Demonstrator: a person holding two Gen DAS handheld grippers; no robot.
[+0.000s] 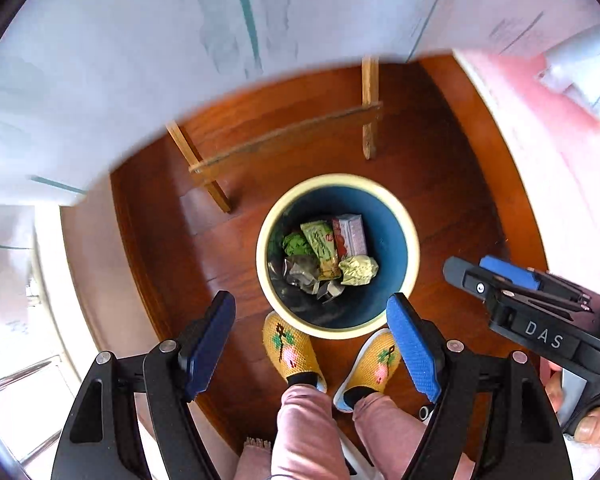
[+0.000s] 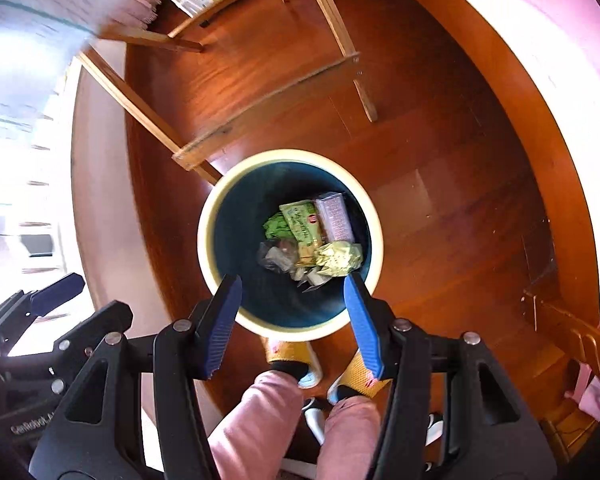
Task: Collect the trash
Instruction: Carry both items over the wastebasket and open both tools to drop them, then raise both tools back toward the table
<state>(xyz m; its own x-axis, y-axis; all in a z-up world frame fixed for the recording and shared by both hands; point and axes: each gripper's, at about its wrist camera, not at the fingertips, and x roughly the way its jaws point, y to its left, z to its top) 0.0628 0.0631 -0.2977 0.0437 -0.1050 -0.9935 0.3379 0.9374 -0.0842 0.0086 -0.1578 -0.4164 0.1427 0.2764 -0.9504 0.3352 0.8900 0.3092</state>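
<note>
Both tools hang above the bin, pointing steeply down. Left tool [image 1: 312, 344]: jaws spread wide, nothing between the pads. Right tool [image 2: 292, 320]: jaws parted to a middling gap, also empty; in the left wrist view it shows at the right edge, held by a hand [image 1: 592, 424]. Nearest below: pink trouser legs [image 1: 312, 432] and yellow knitted slippers [image 1: 290, 354] on the wooden floor [image 1: 452, 184], toes touching or just beside the bin. The bin [image 2: 214, 216], cream rim and blue inside, stands directly under both tools. The trash lies at its bottom: a crumpled pale-green paper ball [image 2: 338, 258], a green snack wrapper [image 2: 302, 226], a pinkish carton [image 2: 334, 216], clear plastic film [image 2: 278, 256], a green scrap [image 2: 274, 226]. Judgement: the drop step looks complete, since both tools are empty and every piece lies inside the rim. To finish well, keep the jaws apart, lift straight up clear of the rim, then go to the table [image 1: 100, 80] beyond for any remaining pieces. Writing: "DAS" [image 1: 544, 334] on the right tool; "GenRobot" seems to be on the left tool's body [image 2: 32, 426], partly cut off. Wrapper and carton print is too blurred to read.
</note>
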